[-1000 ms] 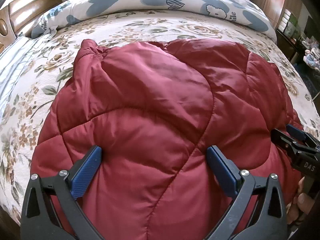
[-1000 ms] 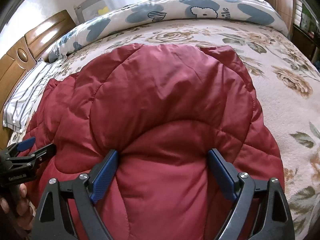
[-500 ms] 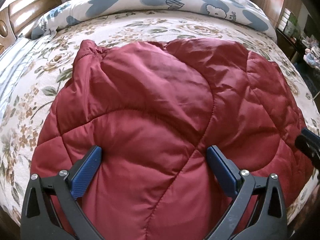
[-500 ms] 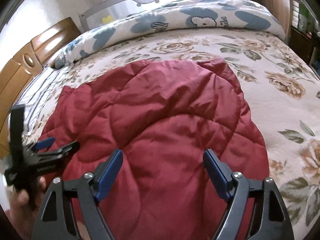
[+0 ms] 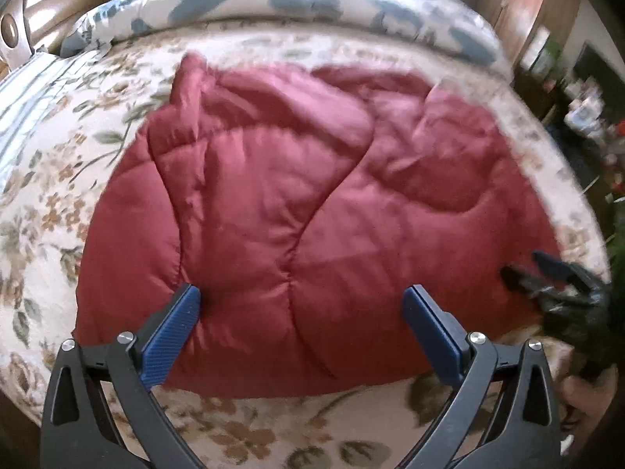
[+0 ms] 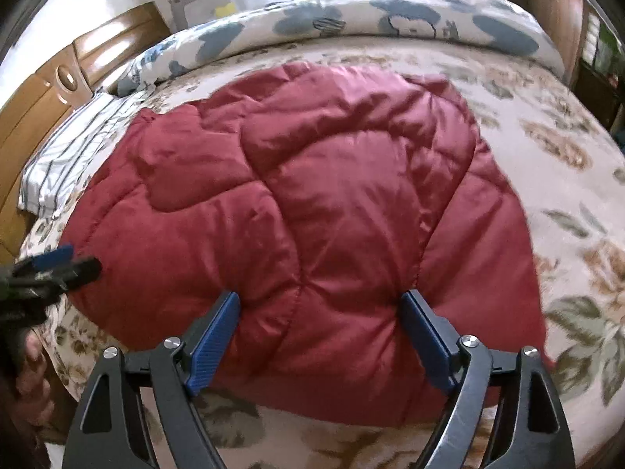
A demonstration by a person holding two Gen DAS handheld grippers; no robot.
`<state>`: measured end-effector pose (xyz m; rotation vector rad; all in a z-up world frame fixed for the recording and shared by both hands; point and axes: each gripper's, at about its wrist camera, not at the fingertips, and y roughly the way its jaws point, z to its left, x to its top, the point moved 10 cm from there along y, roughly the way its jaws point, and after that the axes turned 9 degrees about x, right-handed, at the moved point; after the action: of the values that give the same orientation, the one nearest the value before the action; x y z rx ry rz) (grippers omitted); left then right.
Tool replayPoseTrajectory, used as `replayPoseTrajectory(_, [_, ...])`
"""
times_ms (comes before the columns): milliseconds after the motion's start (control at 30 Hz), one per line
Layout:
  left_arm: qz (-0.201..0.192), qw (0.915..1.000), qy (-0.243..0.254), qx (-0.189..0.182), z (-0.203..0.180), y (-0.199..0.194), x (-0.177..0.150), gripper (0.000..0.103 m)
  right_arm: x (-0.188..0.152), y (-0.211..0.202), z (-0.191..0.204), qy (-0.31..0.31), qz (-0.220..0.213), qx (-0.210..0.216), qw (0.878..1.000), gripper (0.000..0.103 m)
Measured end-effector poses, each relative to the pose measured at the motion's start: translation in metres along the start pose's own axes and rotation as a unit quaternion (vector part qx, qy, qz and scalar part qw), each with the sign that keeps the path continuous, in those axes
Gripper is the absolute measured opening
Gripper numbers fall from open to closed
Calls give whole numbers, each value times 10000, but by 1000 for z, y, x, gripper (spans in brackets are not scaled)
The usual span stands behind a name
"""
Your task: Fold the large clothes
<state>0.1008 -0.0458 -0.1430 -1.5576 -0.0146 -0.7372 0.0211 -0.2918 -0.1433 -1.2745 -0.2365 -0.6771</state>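
A dark red quilted padded garment [image 5: 312,211] lies folded in a rounded heap on the floral bed; it also shows in the right wrist view [image 6: 312,211]. My left gripper [image 5: 300,305] is open and empty, above the garment's near edge. My right gripper [image 6: 320,308] is open and empty, also above the near edge. The right gripper shows at the right edge of the left wrist view [image 5: 554,277], and the left gripper at the left edge of the right wrist view [image 6: 58,265].
The floral bedspread [image 6: 566,148] surrounds the garment. A rolled blue-and-white duvet [image 6: 390,23] lies along the far side. A striped pillow [image 6: 66,160] and wooden headboard [image 6: 58,78] are at left. Furniture with clutter [image 5: 586,93] stands right of the bed.
Both grippers have pulled back toward the near edge of the bed, so the garment's near edge and bedspread in front of it now show. The garment lies unheld.
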Motion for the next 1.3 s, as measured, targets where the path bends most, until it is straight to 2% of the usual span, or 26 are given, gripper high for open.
replayPoseTrajectory(100, [-54, 9997, 126, 219, -4, 8, 3, 103, 0, 4, -4, 28, -41, -49, 10000, 86])
replayPoseTrajectory(333, [-67, 9994, 102, 317, -1, 12, 5, 103, 5, -14, 0, 34, -155, -105, 9998, 85])
replayPoseTrajectory(500, [-71, 9992, 144, 370, -4, 12, 2, 103, -1, 5, -12, 167, -76, -142, 9997, 89])
replayPoseTrajectory(767, [-17, 9995, 53, 309, -1, 13, 12, 103, -3, 9, -14, 160, -130, -156, 9997, 92])
replayPoseTrajectory(967, [-18, 9992, 89, 379, -3, 21, 14, 103, 10, -4, -4, 22, -173, -308, 9994, 88])
replayPoseTrajectory(1167, [-23, 9994, 88, 330, -4, 28, 16, 103, 5, 17, -16, 125, -221, -176, 9995, 96])
replayPoseTrajectory(1300, [-52, 9993, 103, 357, -5, 30, 17, 103, 5, 16, -16, 103, -241, -212, 9994, 96])
